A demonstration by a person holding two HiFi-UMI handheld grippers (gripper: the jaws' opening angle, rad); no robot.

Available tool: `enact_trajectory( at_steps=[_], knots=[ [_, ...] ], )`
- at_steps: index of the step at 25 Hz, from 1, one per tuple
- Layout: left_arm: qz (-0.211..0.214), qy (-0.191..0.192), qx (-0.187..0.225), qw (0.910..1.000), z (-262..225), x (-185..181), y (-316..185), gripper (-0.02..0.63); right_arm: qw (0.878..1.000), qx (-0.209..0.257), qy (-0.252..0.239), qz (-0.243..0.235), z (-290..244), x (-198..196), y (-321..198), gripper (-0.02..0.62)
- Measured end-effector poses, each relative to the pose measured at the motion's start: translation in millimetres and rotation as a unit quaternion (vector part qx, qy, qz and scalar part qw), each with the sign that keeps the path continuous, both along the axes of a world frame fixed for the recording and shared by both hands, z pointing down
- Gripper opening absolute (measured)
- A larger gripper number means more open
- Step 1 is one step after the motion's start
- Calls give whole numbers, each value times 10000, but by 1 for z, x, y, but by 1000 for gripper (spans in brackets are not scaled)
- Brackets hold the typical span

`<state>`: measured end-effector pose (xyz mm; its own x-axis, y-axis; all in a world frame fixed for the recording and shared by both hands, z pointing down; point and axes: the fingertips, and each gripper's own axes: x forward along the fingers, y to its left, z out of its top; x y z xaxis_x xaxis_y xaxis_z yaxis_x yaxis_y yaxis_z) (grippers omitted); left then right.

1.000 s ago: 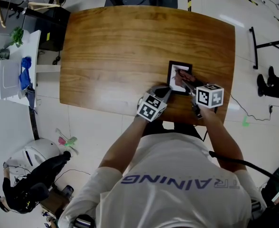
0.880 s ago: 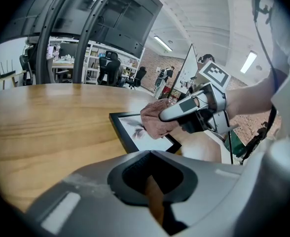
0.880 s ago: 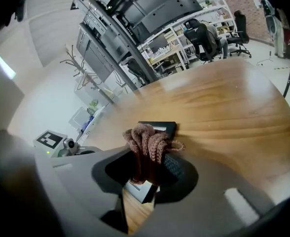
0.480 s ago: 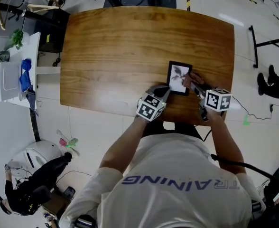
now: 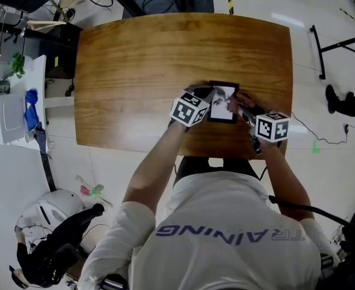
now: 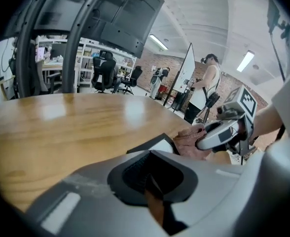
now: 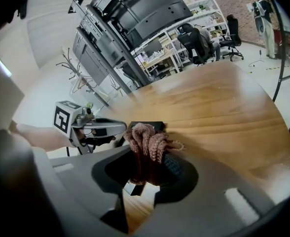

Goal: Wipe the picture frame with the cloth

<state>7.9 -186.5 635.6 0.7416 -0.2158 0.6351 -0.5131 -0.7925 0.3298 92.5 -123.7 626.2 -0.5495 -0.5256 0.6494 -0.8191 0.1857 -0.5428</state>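
The frame [image 5: 224, 103] lies flat on the table [image 5: 141, 59], right of the middle and near the near edge. The right tongs [image 5: 243, 109] pinch the cloth [image 5: 236, 101] in a bunch; the cloth rests on the right side of the frame. The left tongs [image 5: 209, 96] are pressed together with nothing seen between them; their tip is at the left edge of the frame, and I cannot tell if it touches.

I think the main risk is that the frame slides; if the left tongs only lean on it, a firm stroke may push it toward the near edge. Another risk is the glass; the bunch of cloth is small, so a low stroke may bring the hard tongs onto the glass. Also the cloth may slip out if it drags.
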Motion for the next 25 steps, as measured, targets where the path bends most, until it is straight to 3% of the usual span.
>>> enact_trajectory(
  at_steps=[3, 9, 14, 19, 25],
  knots=[
    [14, -118, -178, 9998, 7, 0, 0, 6, 10000, 2, -16, -2, 0, 1, -2, 117],
    [-66, 4, -245, 9997, 8, -1, -1, 6, 9999, 56, -148, -40, -10, -7, -1, 117],
    [-140, 67, -257, 9995, 8, -2, -1, 6, 9954, -198, -759, -558, -16, -63, 13, 117],
    [-136, 67, -222, 9996, 7, -2, -1, 6, 9903, -493, -891, -950, -3, -109, 24, 117],
    [-137, 48, -133, 9998, 8, -1, -1, 6, 9911, -641, -783, -868, 4, -100, 23, 117]
  ],
)
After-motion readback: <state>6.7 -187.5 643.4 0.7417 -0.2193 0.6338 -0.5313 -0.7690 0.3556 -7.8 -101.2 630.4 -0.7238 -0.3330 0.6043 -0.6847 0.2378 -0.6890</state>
